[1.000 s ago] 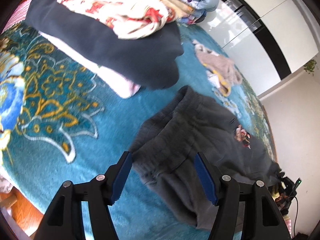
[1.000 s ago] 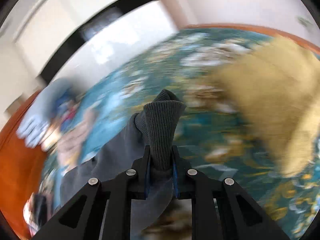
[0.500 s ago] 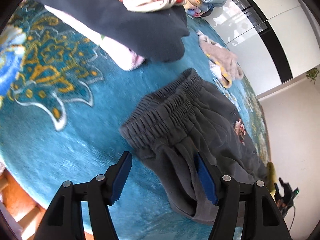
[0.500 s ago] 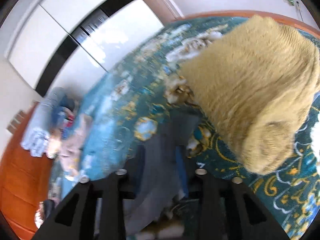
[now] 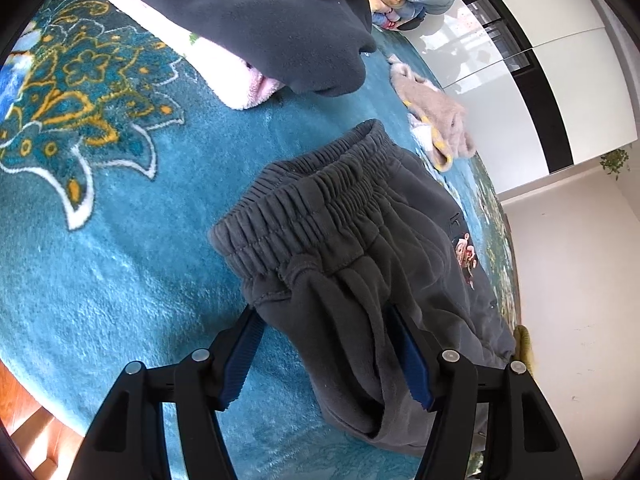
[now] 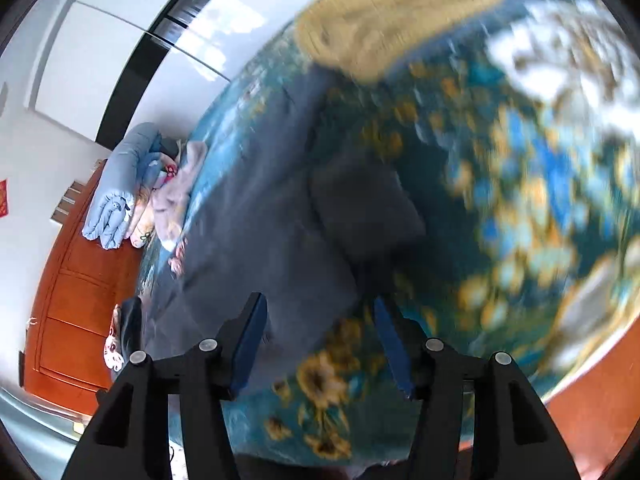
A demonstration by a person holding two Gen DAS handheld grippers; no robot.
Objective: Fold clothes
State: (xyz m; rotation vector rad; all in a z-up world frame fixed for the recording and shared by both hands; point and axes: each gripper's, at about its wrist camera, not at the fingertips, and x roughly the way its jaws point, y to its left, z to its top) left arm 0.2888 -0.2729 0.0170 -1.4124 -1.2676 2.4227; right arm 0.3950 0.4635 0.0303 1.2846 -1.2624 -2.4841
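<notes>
A pair of dark grey sweatpants (image 5: 360,248) lies spread on a teal blanket (image 5: 112,248) patterned with gold and white flowers. Its elastic waistband (image 5: 304,208) faces the left gripper (image 5: 326,354), whose blue-padded jaws stand wide apart: the hip edge of the pants, just below the waistband, sits in the gap between them, near the right pad and clear of the left one. A small red cartoon patch (image 5: 466,252) shows on the fabric further along.

The right gripper (image 6: 320,344) also stands wide, gripping nothing. In its blurred view the grey pant leg (image 6: 272,220) runs away from the jaws, its near part by the left finger, with a darker folded patch of cloth ahead of the gap.

Beyond the pants lie a navy fleece garment (image 5: 280,24) over a pink plush one (image 5: 236,76), a beige-pink fuzzy garment (image 5: 436,116), a light blue padded jacket (image 6: 116,192), and a tan knitted sweater (image 6: 400,12).
</notes>
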